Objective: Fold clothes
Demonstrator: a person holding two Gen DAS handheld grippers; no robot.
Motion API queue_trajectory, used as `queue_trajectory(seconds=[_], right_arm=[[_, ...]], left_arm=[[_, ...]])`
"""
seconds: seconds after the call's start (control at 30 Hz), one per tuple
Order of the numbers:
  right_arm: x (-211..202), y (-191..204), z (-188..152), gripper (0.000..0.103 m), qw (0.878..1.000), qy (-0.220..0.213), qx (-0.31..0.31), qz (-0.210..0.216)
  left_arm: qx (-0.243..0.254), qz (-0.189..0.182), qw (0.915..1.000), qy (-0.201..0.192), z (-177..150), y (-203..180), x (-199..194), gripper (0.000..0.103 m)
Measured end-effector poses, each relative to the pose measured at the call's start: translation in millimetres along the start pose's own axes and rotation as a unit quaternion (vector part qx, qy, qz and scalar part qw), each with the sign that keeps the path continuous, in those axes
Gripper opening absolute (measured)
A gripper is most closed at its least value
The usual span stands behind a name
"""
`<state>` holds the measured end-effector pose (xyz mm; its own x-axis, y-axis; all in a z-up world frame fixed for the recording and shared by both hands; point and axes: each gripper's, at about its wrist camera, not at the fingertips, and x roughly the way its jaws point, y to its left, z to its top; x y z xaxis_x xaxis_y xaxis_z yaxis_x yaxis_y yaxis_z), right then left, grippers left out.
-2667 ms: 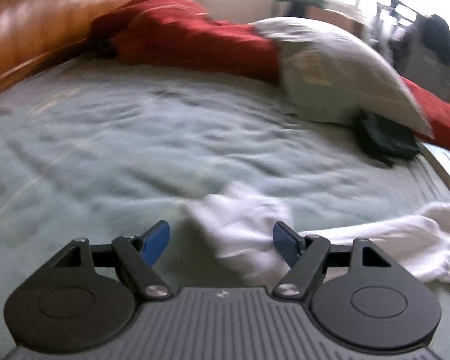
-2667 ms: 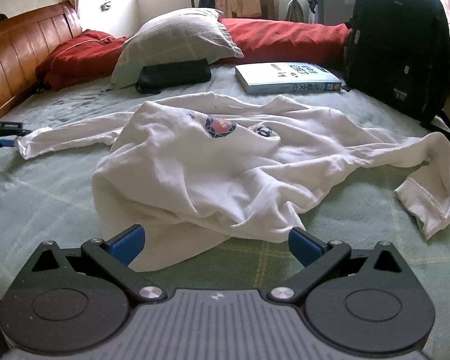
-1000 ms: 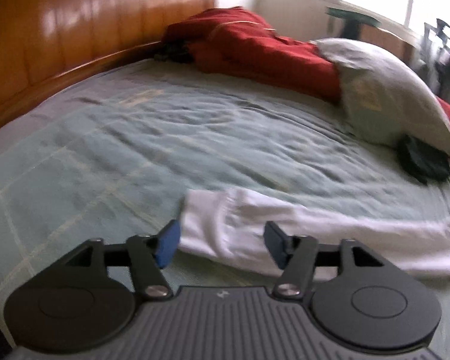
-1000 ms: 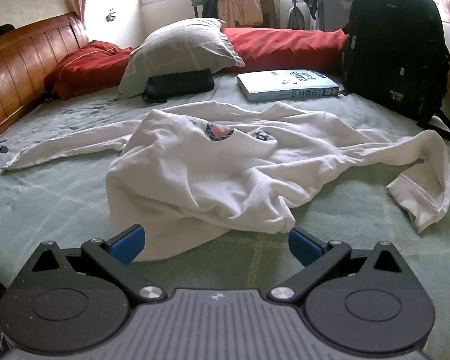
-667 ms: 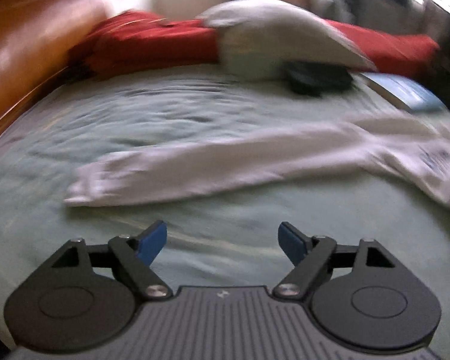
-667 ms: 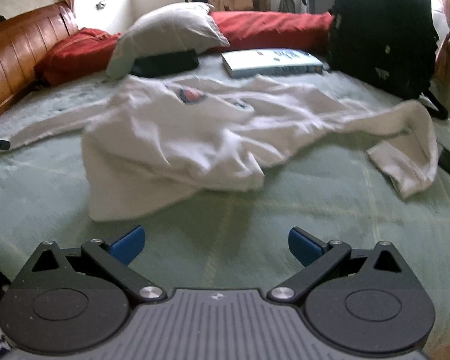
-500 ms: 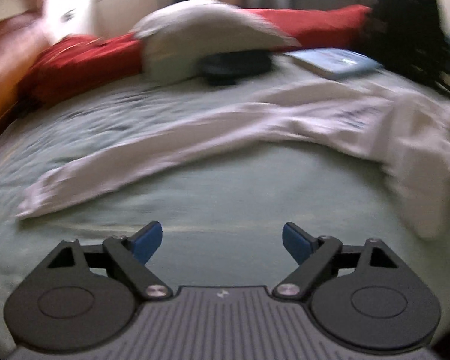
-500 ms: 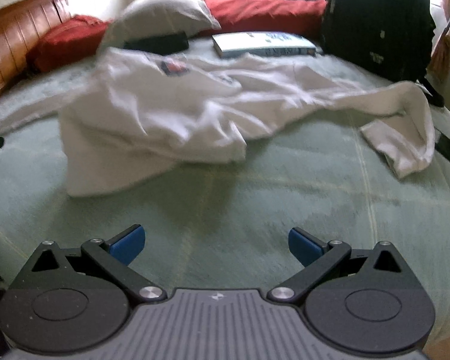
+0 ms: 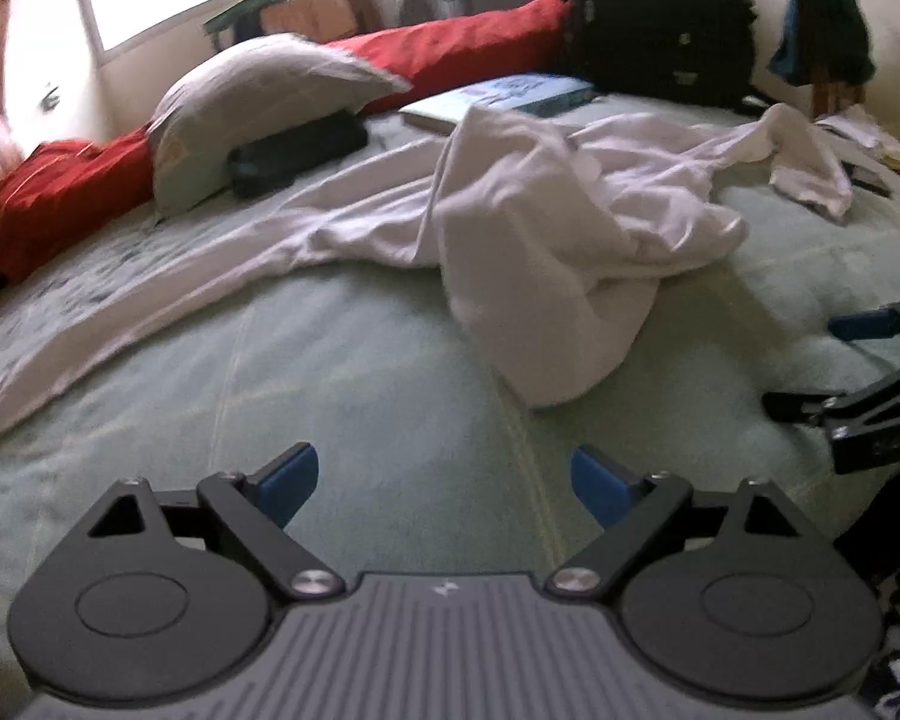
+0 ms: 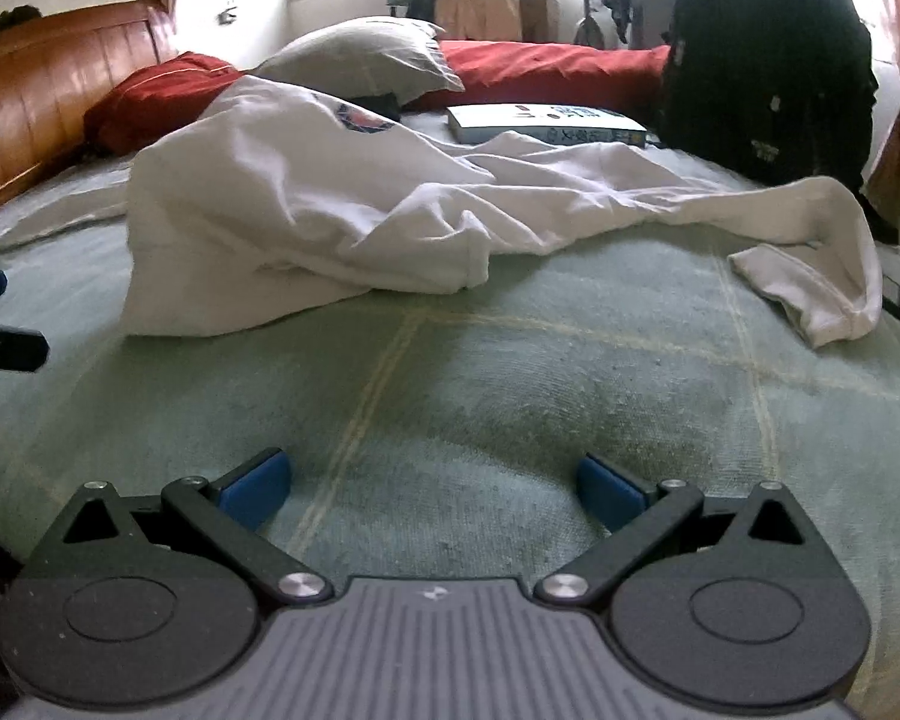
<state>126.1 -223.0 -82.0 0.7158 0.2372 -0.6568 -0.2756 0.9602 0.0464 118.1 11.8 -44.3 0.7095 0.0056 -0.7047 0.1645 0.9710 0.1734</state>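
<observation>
Left wrist view: the left gripper (image 9: 444, 480) is seen above the bare green bed cover (image 9: 360, 408). Its jaws have just been opening and stand wide, with nothing between them. A white long-sleeved shirt (image 9: 540, 240) is spread crumpled farther on the bed, one sleeve (image 9: 150, 306) stretched to the far left. A grey pillow (image 9: 258, 102), a book (image 9: 510, 96) and a black backpack (image 9: 660, 18) are placed behind it. At the right, the right gripper (image 10: 432, 489) is held wide apart too, empty, near the shirt's hem (image 10: 222, 312) but not touching it.
</observation>
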Motion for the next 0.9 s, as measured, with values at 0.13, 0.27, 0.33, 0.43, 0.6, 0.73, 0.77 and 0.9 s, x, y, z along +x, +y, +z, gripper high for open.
queue_trajectory(seconds=[0.13,0.27,0.33,0.43,0.6,0.73,0.77,0.9], right_arm=[[-7.7,8.5,17.4,0.103,1.0,0.014,-0.016,-0.002],[-16.3,45.3,43.3,0.103,0.996,-0.013,-0.089,0.008],[-16.7,69.3,57.8,0.103,0.991,-0.025,-0.125,0.027],[-5.5,105.2,73.5,0.103,0.984,-0.025,-0.169,0.056],[40.7,149.0,78.6,0.103,0.972,-0.007,-0.232,0.028],[65.6,151.2,78.9,0.103,0.969,-0.006,-0.245,-0.035],[65.4,146.5,82.1,0.103,0.969,-0.008,-0.243,-0.044],[59.0,117.9,99.0,0.103,0.969,-0.027,-0.231,-0.087]], left_arm=[[-0.009,0.034,0.9993,0.011,-8.6,12.7,-2.0,0.092],[-0.023,0.067,0.9975,0.01,-14.6,27.0,-6.2,0.092],[-0.027,0.068,0.9973,0.004,-16.7,33.7,-9.4,0.092],[-0.038,0.067,0.997,-0.005,-18.4,45.1,-13.9,0.092],[-0.06,0.07,0.9957,-0.009,-22.7,65.4,-15.6,0.093],[-0.074,0.068,0.9949,-0.009,-24.7,77.3,-12.3,0.093],[-0.076,0.066,0.9948,-0.009,-25.1,79.2,-11.3,0.093],[-0.079,0.057,0.9952,-0.011,-23.7,81.7,-5.9,0.094]])
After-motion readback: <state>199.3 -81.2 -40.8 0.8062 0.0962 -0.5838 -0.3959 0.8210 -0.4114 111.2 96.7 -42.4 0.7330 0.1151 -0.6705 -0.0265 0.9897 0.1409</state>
